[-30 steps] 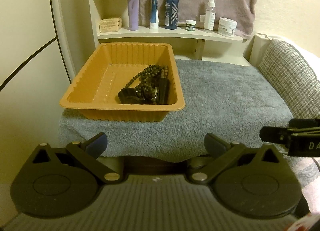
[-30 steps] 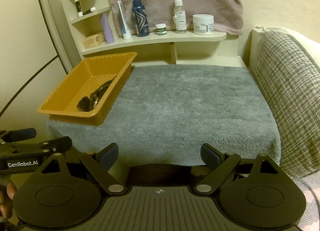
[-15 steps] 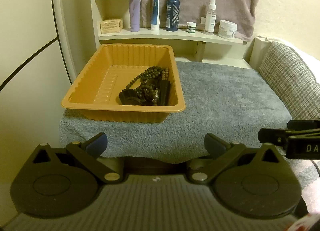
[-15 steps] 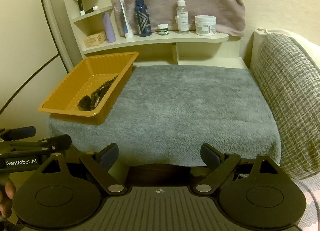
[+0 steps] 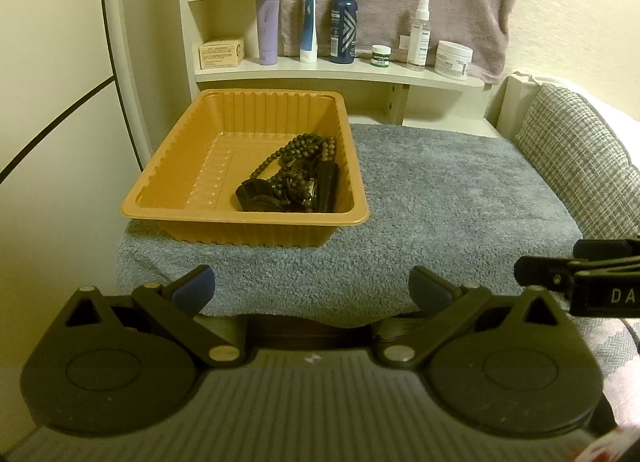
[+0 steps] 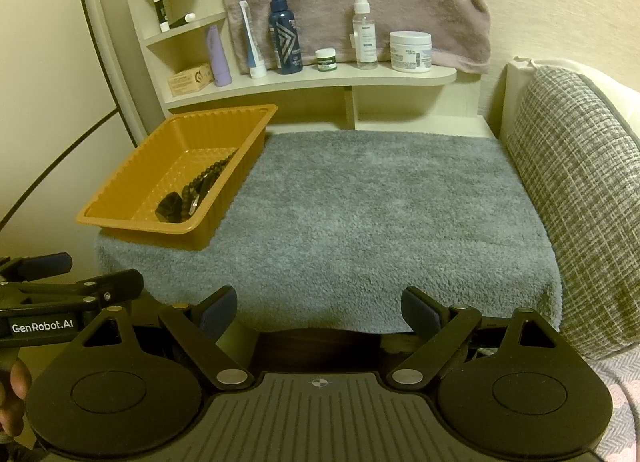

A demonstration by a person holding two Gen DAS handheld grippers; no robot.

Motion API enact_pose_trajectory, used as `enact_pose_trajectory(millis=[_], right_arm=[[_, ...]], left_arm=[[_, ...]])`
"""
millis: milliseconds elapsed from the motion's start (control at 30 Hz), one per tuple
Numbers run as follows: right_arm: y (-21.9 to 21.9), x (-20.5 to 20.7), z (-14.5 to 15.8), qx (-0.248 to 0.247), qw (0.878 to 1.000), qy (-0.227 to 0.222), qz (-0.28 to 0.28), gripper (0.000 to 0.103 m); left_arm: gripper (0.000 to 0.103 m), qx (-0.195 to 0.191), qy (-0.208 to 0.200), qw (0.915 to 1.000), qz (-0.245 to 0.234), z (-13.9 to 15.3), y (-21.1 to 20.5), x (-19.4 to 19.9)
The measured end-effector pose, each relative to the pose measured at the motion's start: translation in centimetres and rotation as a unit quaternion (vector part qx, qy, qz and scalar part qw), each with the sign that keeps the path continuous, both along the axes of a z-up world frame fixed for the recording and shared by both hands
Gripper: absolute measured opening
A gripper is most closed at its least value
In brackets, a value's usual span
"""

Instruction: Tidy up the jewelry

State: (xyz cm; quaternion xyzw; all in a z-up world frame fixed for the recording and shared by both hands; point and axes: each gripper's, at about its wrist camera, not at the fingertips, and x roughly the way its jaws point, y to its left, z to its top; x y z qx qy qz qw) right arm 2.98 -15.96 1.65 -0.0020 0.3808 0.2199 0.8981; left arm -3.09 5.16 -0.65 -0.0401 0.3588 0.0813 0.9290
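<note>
Hovering near the gray towel's [image 6: 380,222] front edge, both the left gripper [image 5: 312,288] and right gripper [image 6: 318,308] gape empty; beaded jewelry [image 5: 298,178] fills the orange tray [image 5: 180,178] on the towel's left.

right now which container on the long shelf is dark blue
The tall dark blue bottle with the pale chevron pattern, standing between the blue-and-white tube and the small green-lidded jar. The others are lilac, clear or white.

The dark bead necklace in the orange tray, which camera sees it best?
The left wrist view: the dark bead necklace shows whole inside the orange plastic tray. The right wrist view sees it partly hidden behind the tray's wall.
</note>
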Motion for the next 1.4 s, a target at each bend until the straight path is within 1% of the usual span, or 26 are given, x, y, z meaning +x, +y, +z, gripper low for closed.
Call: enact_pose_trajectory(millis=[1400], right_arm=[[0.15,0.13,0.04,0.001,1.000,0.002,-0.001,0.089]], left_arm=[[0.102,0.003,-0.001,1.0000,-0.004,0.17,-0.28,0.13]])
